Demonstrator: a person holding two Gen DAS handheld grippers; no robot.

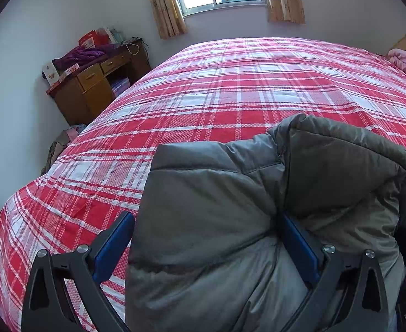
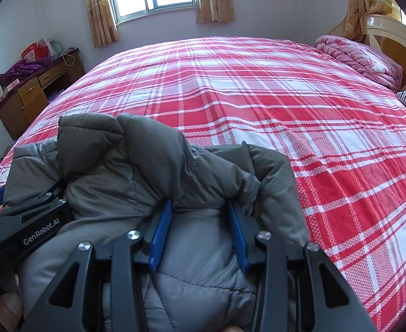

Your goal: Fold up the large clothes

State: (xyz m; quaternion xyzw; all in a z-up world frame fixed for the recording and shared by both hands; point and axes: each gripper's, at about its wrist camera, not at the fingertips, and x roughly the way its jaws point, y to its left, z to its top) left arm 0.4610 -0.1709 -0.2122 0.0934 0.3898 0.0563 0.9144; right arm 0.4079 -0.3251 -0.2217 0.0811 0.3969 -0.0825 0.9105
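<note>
Here both grippers, left gripper (image 1: 205,238) and right gripper (image 2: 200,221), hold the grey padded jacket (image 2: 147,171) bunched between their jaws, side by side, above the near edge of the bed (image 2: 258,96).

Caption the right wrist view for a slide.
Right tool grips bunched grey padded jacket above a red plaid bed.

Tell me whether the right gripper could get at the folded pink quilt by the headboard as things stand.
Probably not yet. The right gripper is clamped on the padded grey jacket, so its fingers are occupied, and the folded pink quilt lies across the whole red plaid bedspread, which is otherwise unobstructed.
</note>
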